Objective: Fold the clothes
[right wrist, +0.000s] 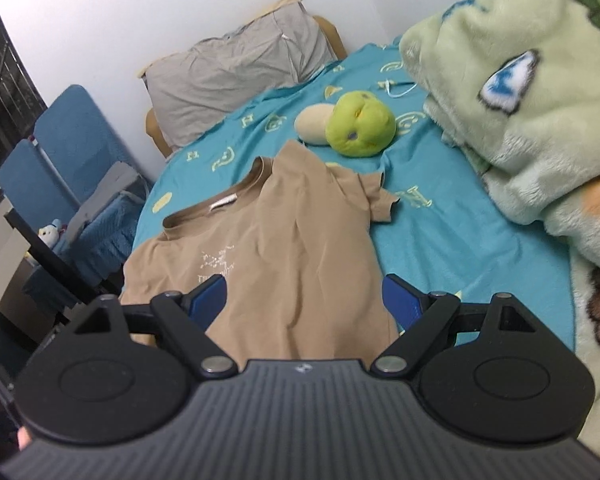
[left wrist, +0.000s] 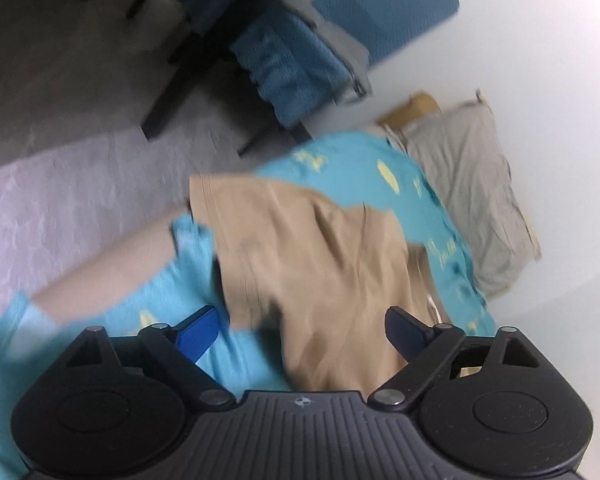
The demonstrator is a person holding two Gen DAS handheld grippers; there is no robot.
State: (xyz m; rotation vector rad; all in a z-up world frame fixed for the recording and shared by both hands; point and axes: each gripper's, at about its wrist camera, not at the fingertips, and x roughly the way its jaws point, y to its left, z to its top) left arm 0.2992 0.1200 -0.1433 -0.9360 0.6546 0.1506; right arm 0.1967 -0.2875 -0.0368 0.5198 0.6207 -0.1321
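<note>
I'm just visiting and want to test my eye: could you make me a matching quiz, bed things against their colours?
Things:
1. T-shirt
2. Sheet
3. Pillow
4. Round plush

Colours:
A. grey
B. yellow-green
C. tan
D. turquoise

Pairs: 1-C, 2-D, 3-A, 4-B

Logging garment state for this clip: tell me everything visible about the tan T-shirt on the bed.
The tan T-shirt is a thin, smooth-looking short-sleeved tee with a ribbed round collar, a white neck label and a faint pale chest print. It lies front up and unfolded on the teal bedsheet, lightly wrinkled, collar toward the grey pillow. One sleeve is bunched; the opposite side hangs at the bed edge. The right gripper and left gripper are open above it, holding nothing.
</note>
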